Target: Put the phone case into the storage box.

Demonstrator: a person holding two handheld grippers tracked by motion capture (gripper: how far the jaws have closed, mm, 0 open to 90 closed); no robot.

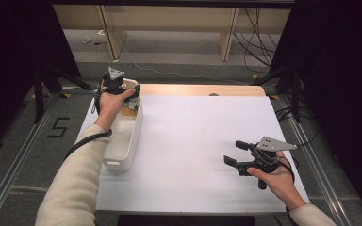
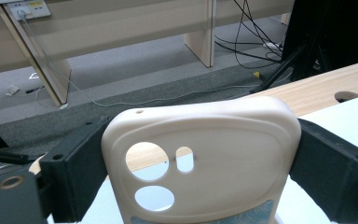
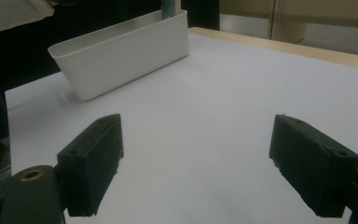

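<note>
Left gripper clamps a cream plastic phone case above the white oblong bin; right gripper waits agape, so lifting clear seems next.

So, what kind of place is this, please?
Probably a lab or recording workspace: a white-topped table on a grey carpet, loose cables on the floor, and plain wooden furniture legs behind.
</note>
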